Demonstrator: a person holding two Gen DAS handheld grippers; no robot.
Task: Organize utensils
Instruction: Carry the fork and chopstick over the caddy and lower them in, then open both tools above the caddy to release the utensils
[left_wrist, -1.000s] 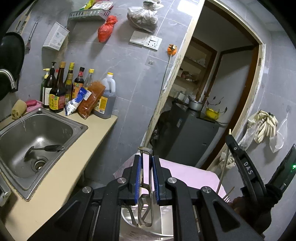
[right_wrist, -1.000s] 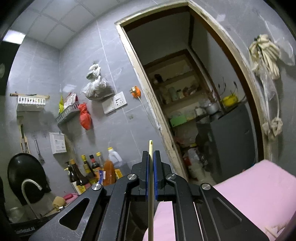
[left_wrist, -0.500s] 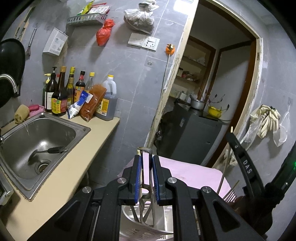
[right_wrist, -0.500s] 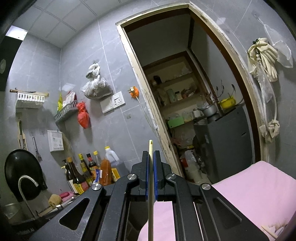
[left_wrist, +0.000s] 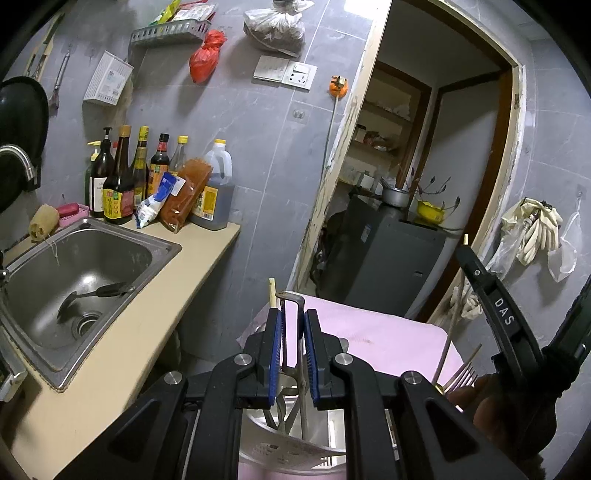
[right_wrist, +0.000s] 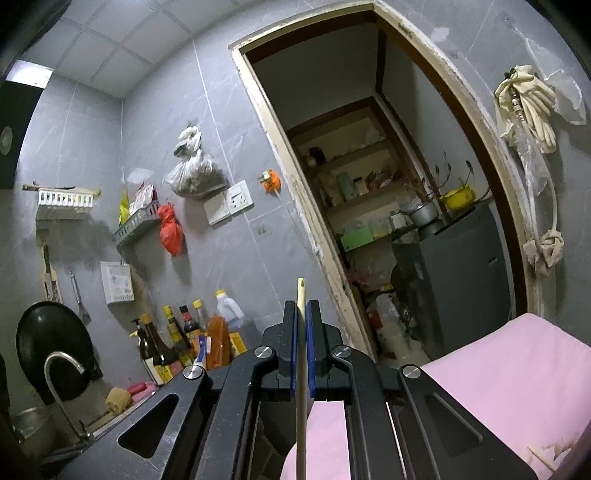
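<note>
A home kitchen: steel sink (left_wrist: 88, 254), sauce bottles (left_wrist: 118, 184) on the counter, tiled walls.

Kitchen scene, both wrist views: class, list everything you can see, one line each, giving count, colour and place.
Sink: one, steel, set in the beige counter.
Ladle: one, dark, lying in the sink.
Bottles: several, dark, at the wall behind the sink.
Red bag: one, hanging on the grey wall.
Pink cloth: one, beside the counter.
Utensil holder: one, white, on the cloth.
Gloves: cream, hanging right of the doorway.
Chopstick: one, pale, in the right hand-held gripper, shut on it.
Metal utensil handle: one, grey, between the pads of the left hand-held gripper.
</note>
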